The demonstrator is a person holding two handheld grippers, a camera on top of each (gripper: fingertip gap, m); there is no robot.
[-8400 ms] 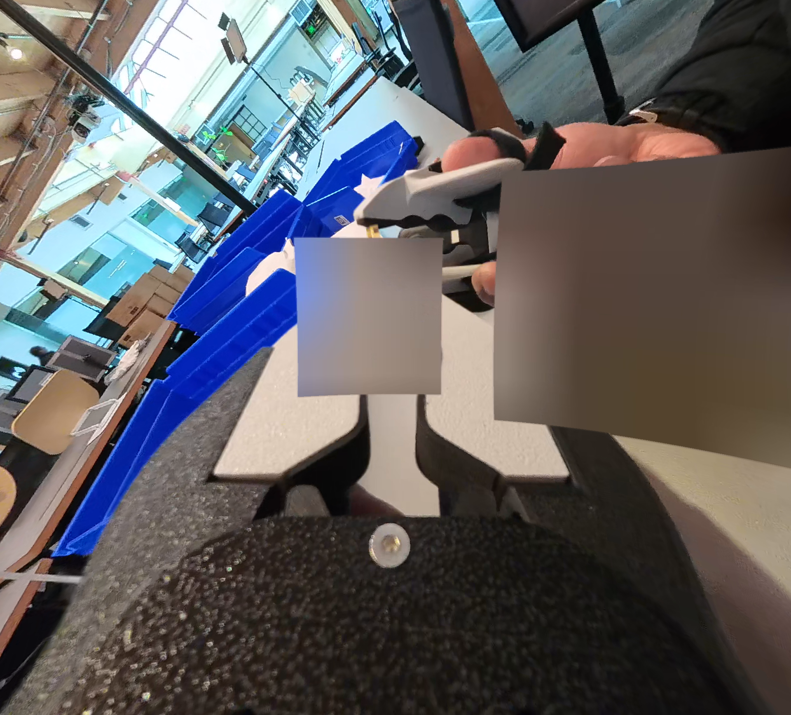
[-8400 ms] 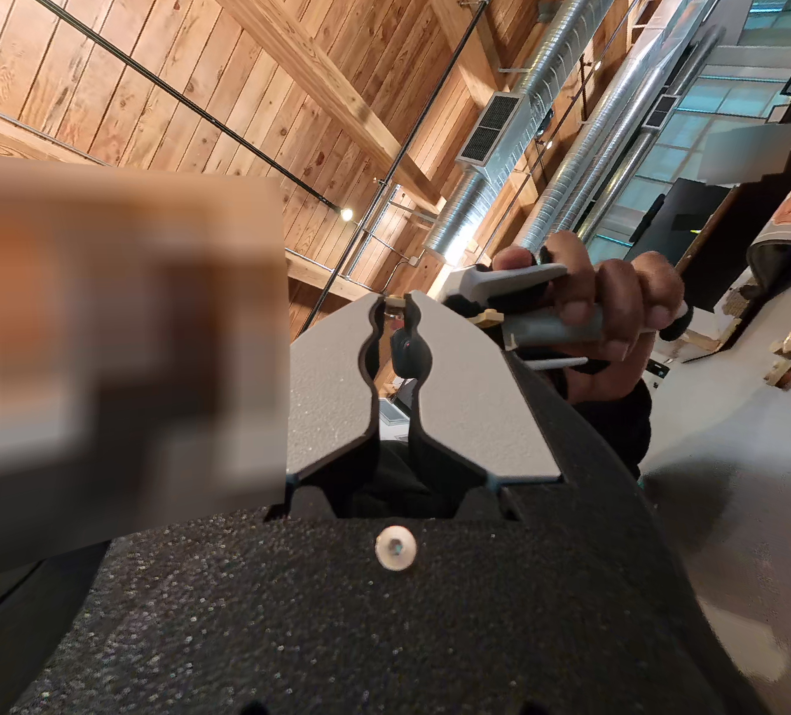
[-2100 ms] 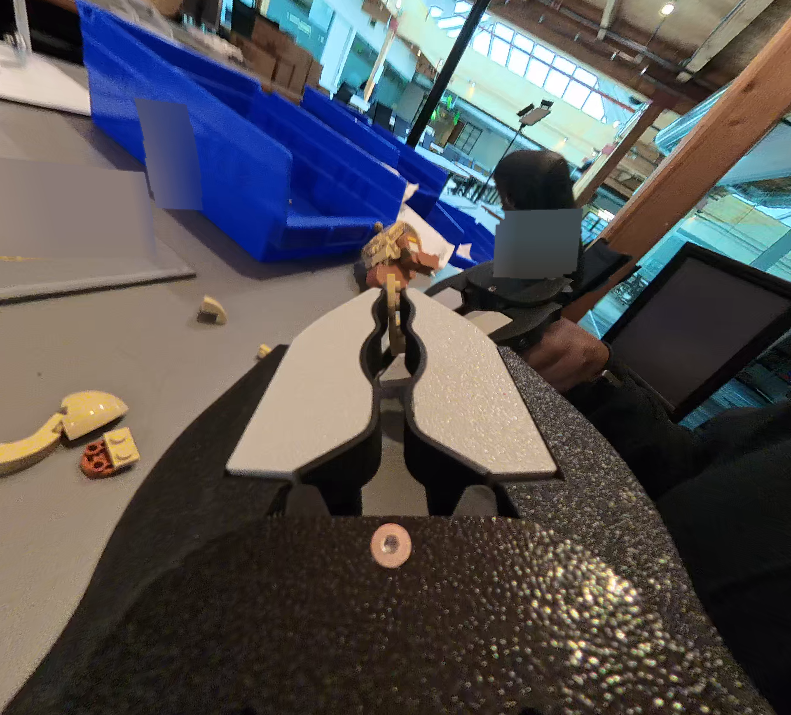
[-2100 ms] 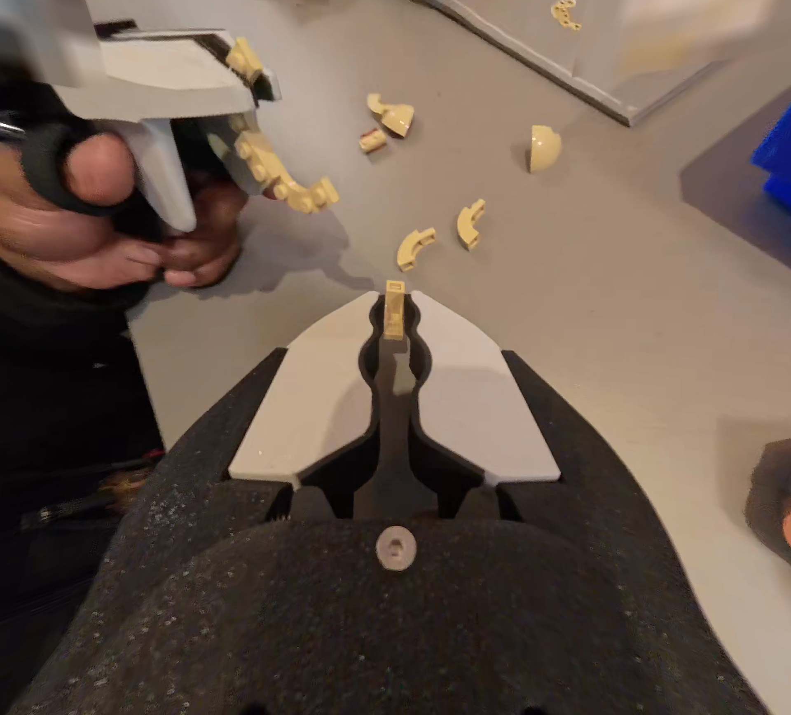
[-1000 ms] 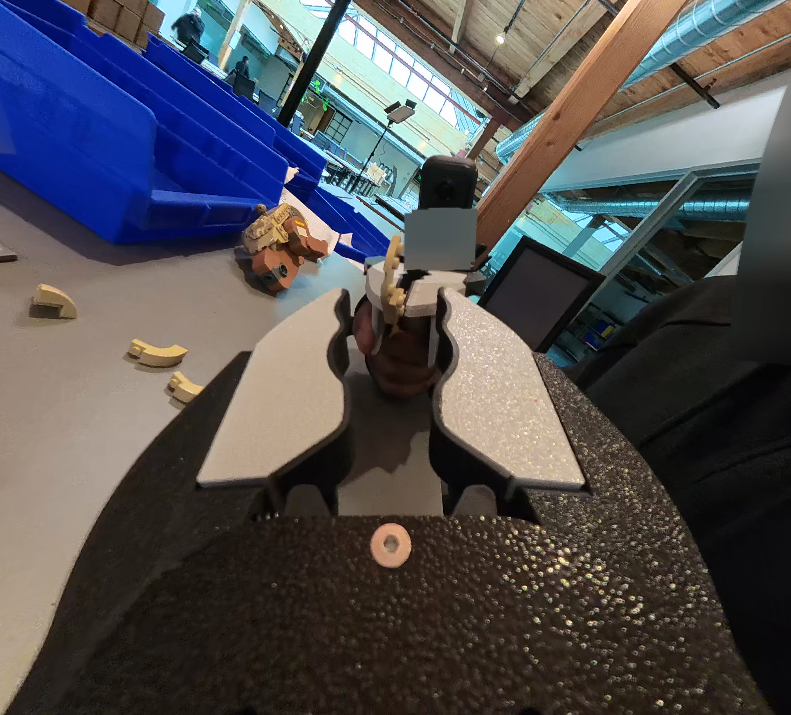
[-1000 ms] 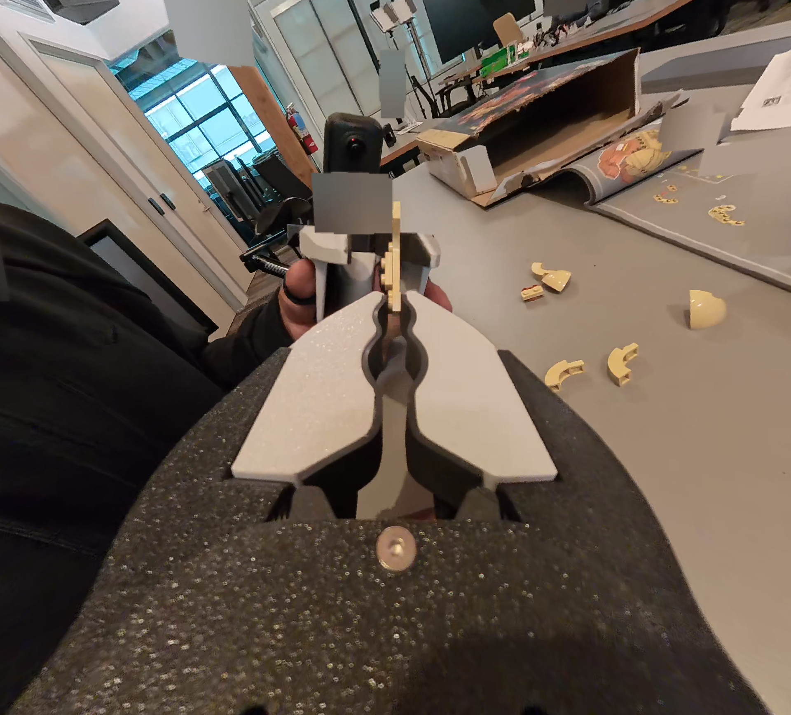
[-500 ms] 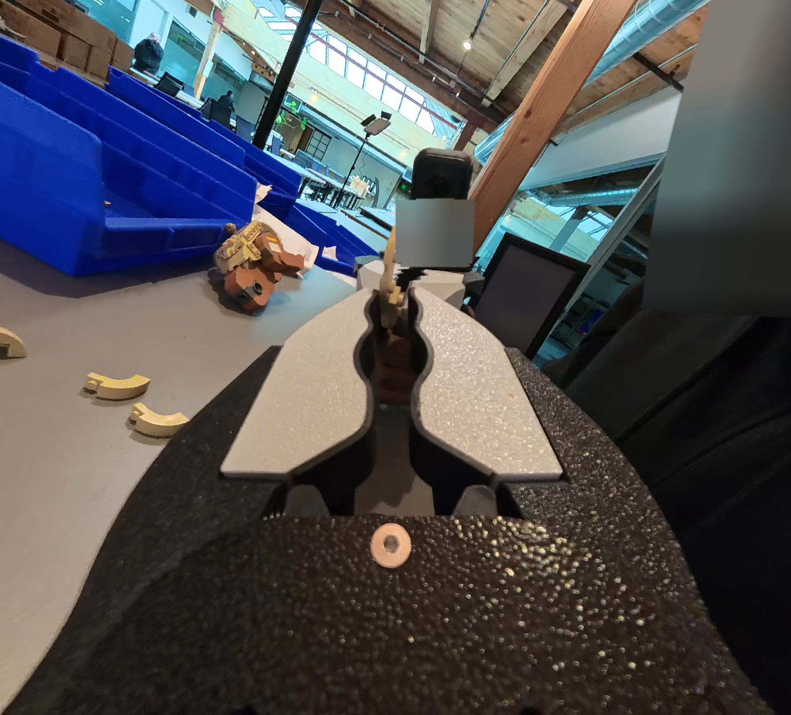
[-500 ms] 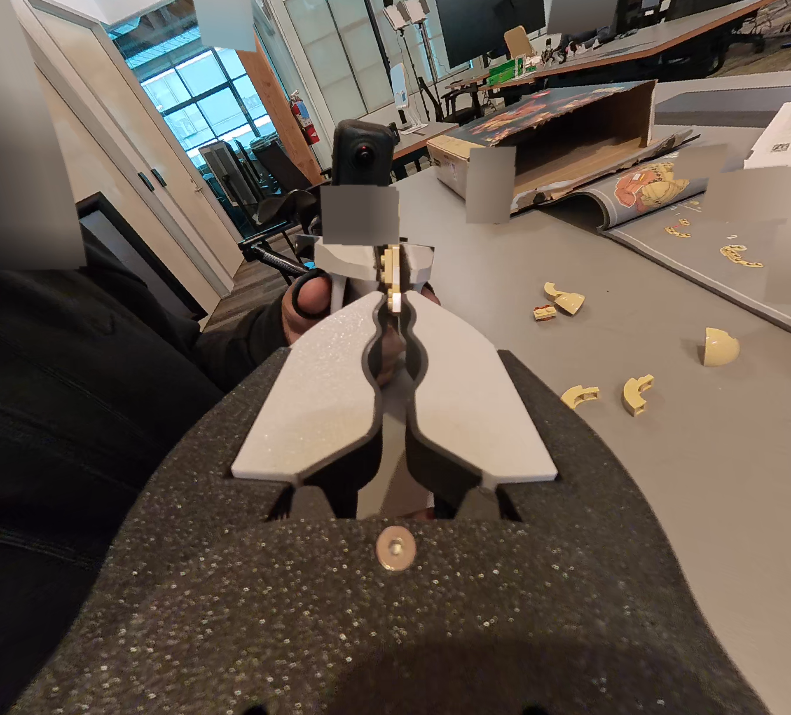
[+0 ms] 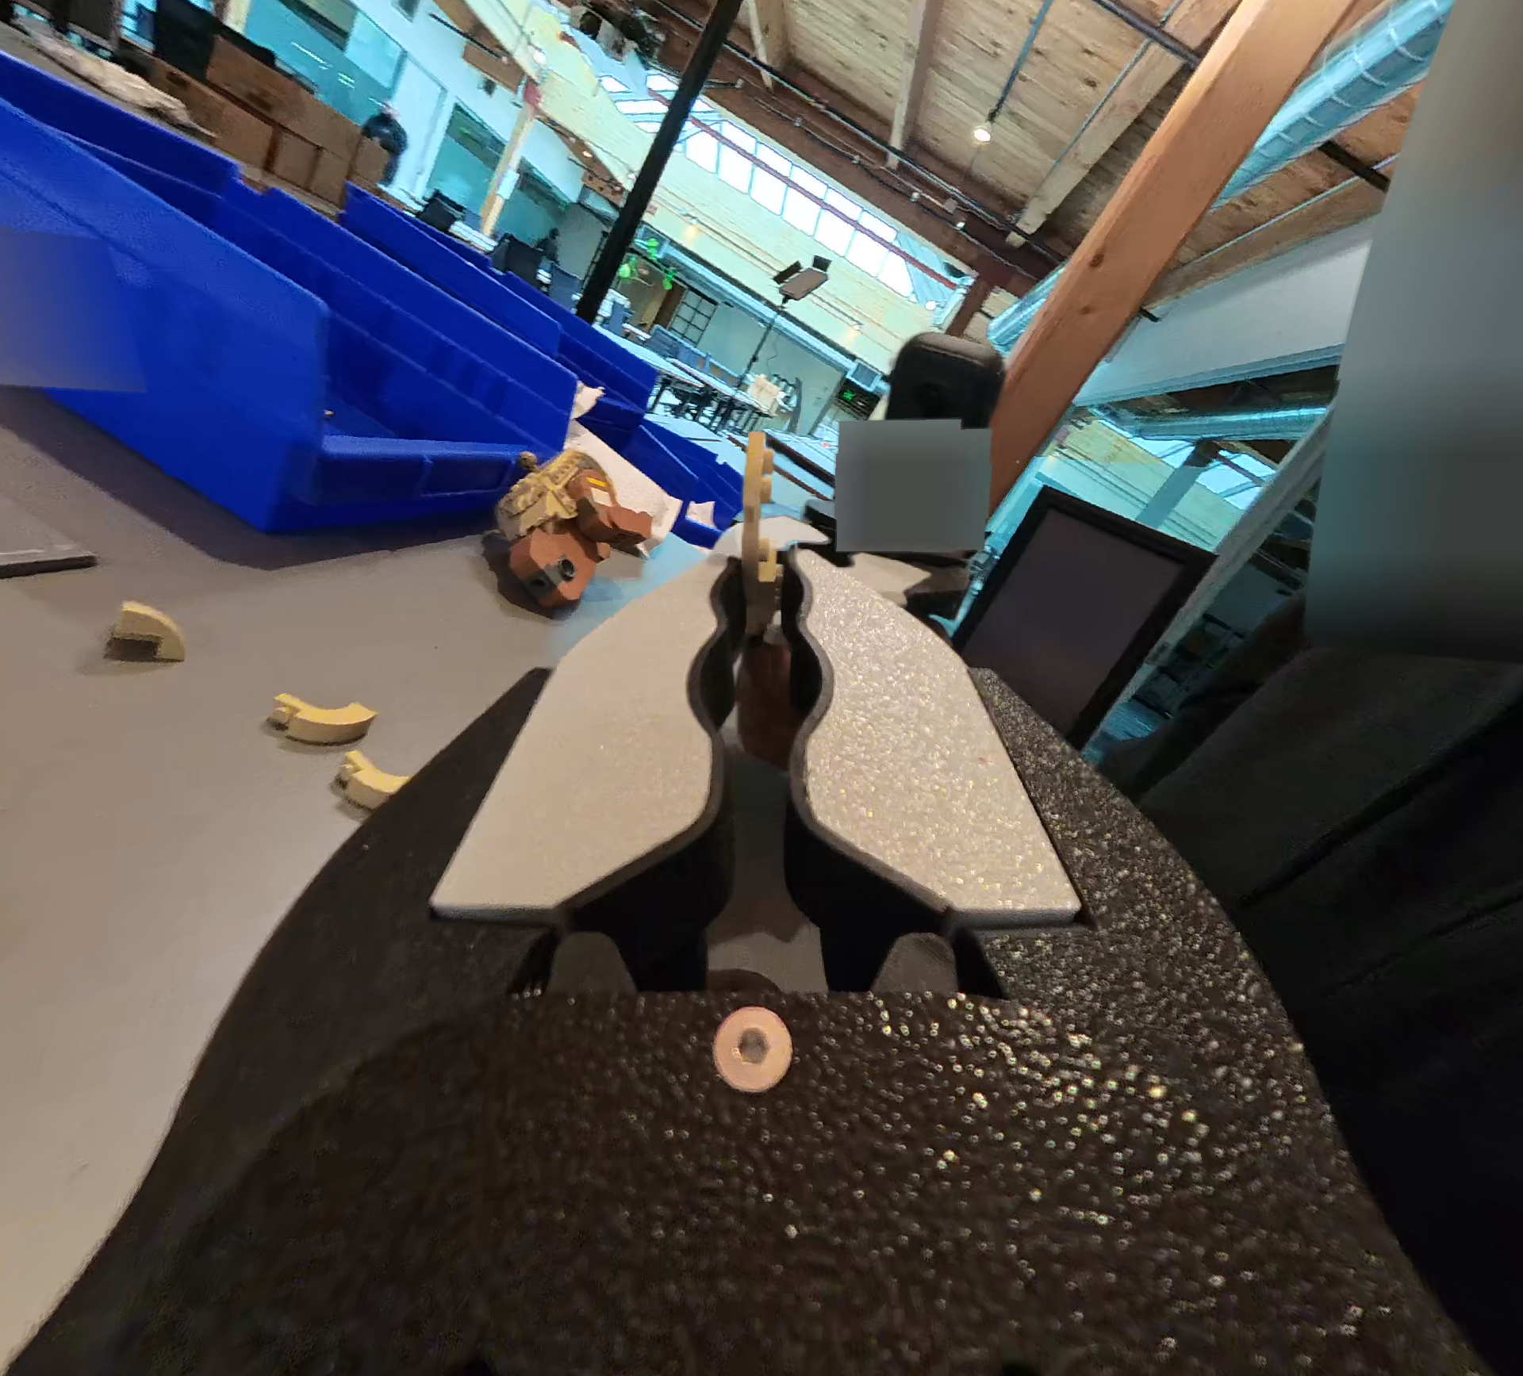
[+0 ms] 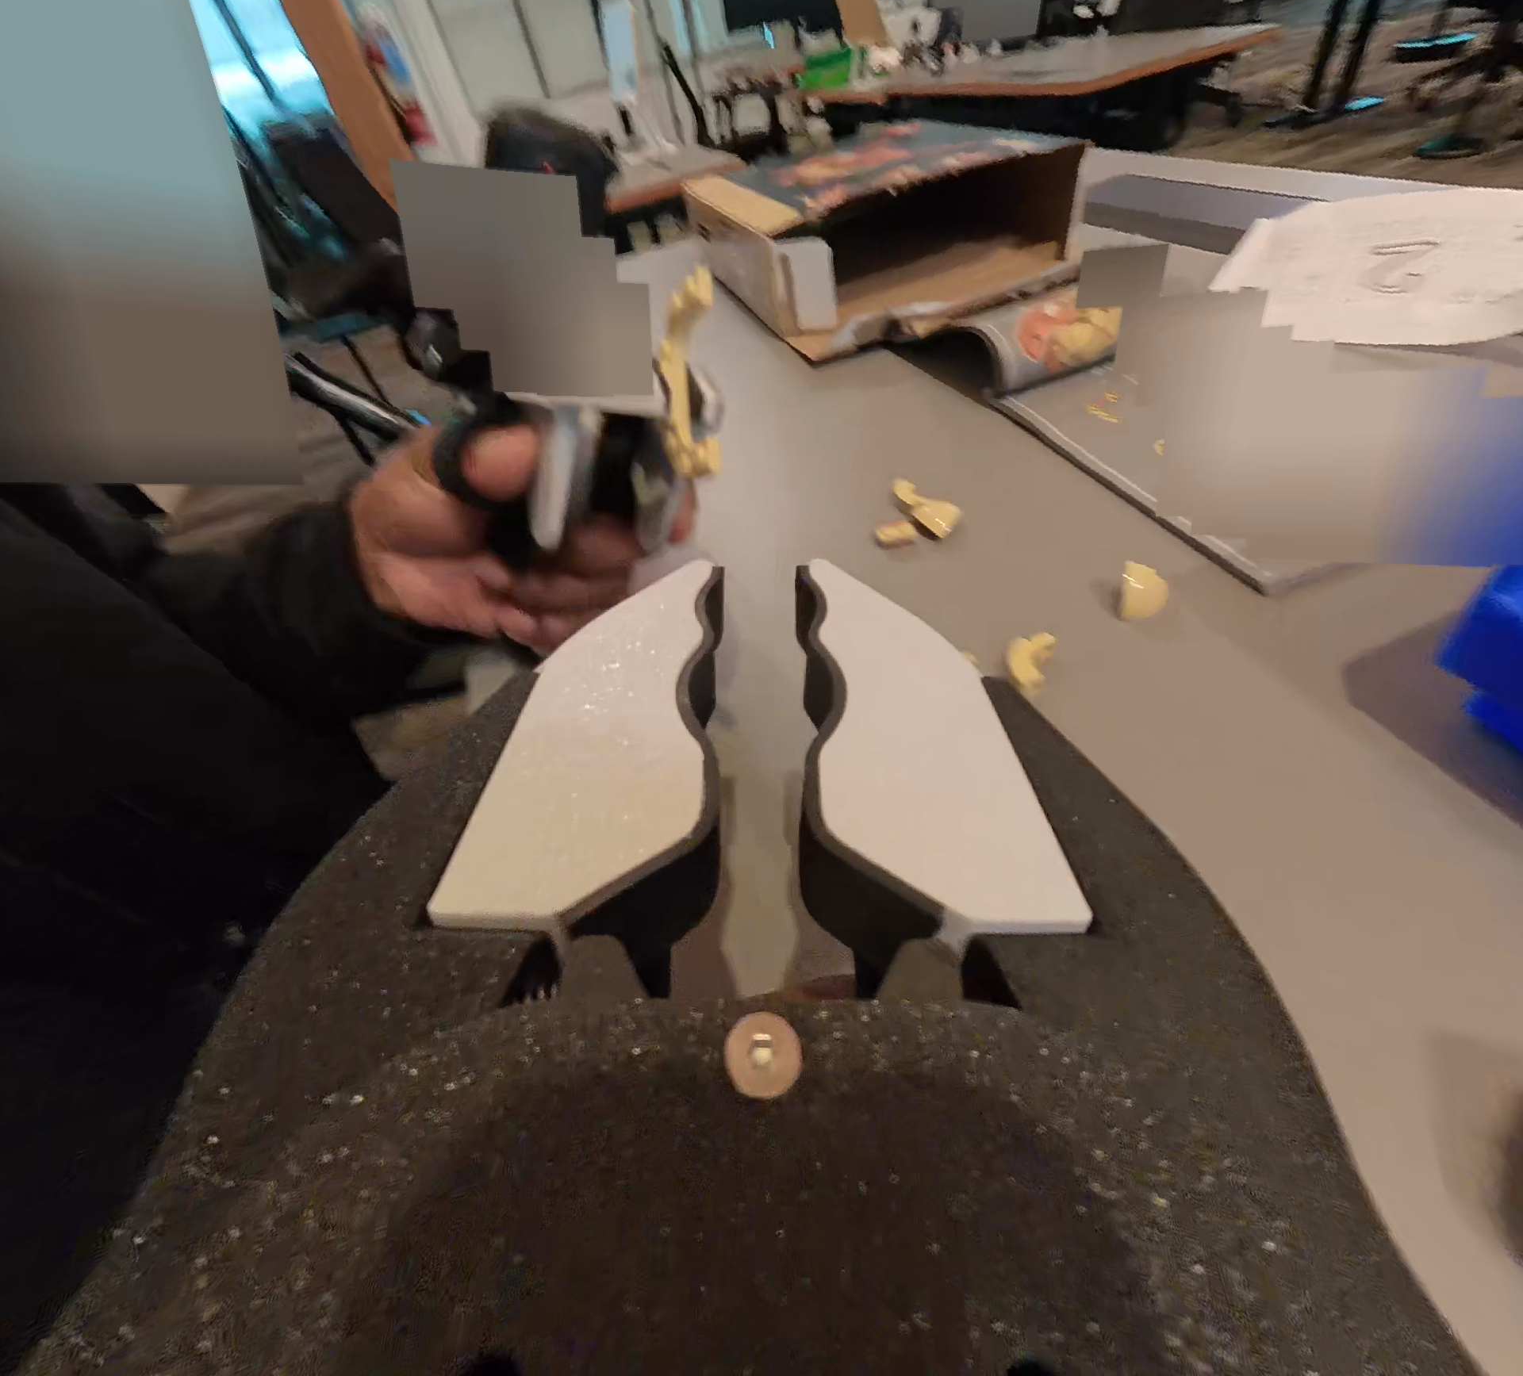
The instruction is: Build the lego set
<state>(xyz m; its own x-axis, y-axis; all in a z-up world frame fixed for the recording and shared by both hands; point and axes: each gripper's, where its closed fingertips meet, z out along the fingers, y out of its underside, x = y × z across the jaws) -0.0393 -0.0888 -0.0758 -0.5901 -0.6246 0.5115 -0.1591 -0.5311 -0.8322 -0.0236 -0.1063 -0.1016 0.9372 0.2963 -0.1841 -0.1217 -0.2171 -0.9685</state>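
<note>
1. Left gripper (image 9: 758, 578) of mine is clamped on a tan curved brick piece (image 9: 756, 512), both pads pressing its lower end while the studded upper part stands up past the fingertips. From the right wrist view the same piece (image 10: 688, 381) shows as a thin arc held off the table, in front of my hand (image 10: 461, 554).

2. Right gripper (image 10: 760, 619) has its fingers apart with bare grey table (image 10: 824, 471) between them; it holds nothing and sits just short of the left gripper.

3. Handling, as I judge it: the arc looks like hard plastic, light and stiff, not fragile, but thin and smooth-sided, so it could pivot between the pads. I would grip it across the flat faces near an end and leave the studs free.

4. Counts in the left wrist view: three loose tan curved pieces on the table, one (image 9: 147, 632) farthest, one (image 9: 323, 718) nearer, one (image 9: 369, 778) beside my gripper's body; one brown and tan brick assembly (image 9: 569, 529); several blue bins (image 9: 288, 381) in a row, number unclear.

5. Counts in the right wrist view: four loose tan pieces clearly seen, a pair (image 10: 919, 516) close together, a dome-shaped one (image 10: 1141, 591) and a curved one (image 10: 1028, 661); one opened cardboard box (image 10: 890, 240); one open booklet (image 10: 1063, 348).
</note>
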